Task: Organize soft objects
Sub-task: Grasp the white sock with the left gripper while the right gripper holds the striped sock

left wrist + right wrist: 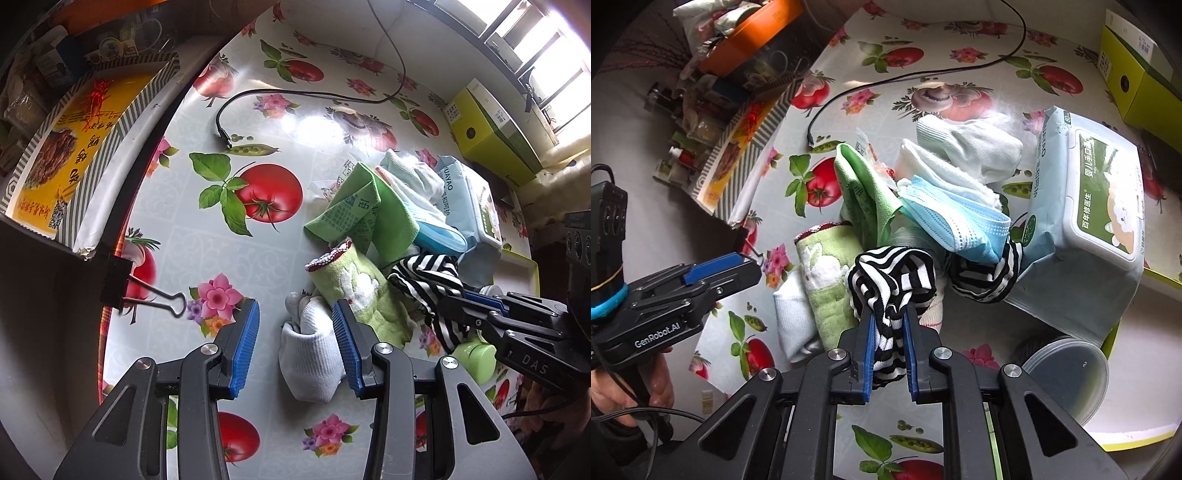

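Item: striped cloth (894, 280) in right tongs (889, 332), lifting from the soft pile.

Your right tongs are closed nearly together on a bunched fold of the striped cloth, its far end trailing ahead-right under the blue mask (956, 218); draw it up slowly, I judge, so mask and wipes pack (1086, 221) do not drag along. Your left tongs (295, 347) stand wide open and empty, the white sock (310, 354) lying between them on the surface (177, 206), the green towel (354, 291) touching its right pad; close low on the sock alone.
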### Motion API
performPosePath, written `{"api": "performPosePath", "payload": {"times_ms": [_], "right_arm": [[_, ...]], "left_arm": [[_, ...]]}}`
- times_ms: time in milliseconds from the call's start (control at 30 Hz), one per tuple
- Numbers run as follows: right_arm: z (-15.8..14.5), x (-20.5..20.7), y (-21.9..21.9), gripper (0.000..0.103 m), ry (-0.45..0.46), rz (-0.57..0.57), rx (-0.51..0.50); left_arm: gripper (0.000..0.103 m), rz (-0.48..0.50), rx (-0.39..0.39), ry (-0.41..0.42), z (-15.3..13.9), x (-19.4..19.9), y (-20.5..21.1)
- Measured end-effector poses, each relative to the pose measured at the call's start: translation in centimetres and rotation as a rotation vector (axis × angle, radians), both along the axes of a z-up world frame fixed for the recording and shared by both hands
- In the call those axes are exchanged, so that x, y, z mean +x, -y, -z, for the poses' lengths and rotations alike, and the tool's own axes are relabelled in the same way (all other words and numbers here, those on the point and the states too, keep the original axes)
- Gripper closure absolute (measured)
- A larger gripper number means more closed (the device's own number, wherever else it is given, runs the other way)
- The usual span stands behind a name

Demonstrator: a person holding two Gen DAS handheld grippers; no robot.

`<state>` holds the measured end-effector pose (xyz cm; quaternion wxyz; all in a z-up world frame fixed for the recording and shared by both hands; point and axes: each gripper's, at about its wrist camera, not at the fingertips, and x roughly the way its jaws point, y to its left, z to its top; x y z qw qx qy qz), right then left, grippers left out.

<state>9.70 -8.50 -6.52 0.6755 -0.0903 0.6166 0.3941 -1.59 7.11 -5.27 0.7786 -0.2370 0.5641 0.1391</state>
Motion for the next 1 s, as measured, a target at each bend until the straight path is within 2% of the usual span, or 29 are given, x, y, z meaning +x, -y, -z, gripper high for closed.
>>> {"api": "performPosePath", "payload": {"times_ms": [300,400,467,767,833,900,933,1000], "right_arm": [[-1.9,-0.5,2.1,0.089,0.005,0.035,0.035],[-2.2,-0.9,2.3,0.089,0.004,0.03,0.036],[-2.3,-1.1,2.4,0.089,0.004,0.025,0.036],[-3.1,-1.4,2.8,0.089,0.025,0.026,0.037],[-3.3,-1.3,3.0,0.089,0.029,0.031,0.038],[-3.4,-1.4,3.2,0.089,0.031,0.035,0.041],[-3.5,-1.4,3.3,0.089,0.032,0.037,0.042],[-3.6,-1.4,3.5,0.089,0.034,0.04,0.043]], "left_arm": [[0.06,0.02,-0.025,0.001,0.6,-0.9,0.7],[0.06,0.037,-0.043,-0.017,1.6,-1.4,1.0],[0.053,0.044,-0.061,-0.034,2.4,-1.6,1.1],[0.053,0.074,-0.145,-0.073,5.2,-1.3,2.1],[0.053,0.083,-0.137,-0.096,5.6,-1.2,2.4],[0.059,0.082,-0.147,-0.083,5.5,-1.4,2.5],[0.068,0.077,-0.157,-0.075,5.4,-1.6,2.4],[0.072,0.065,-0.15,-0.062,4.9,-1.9,2.1]]}}
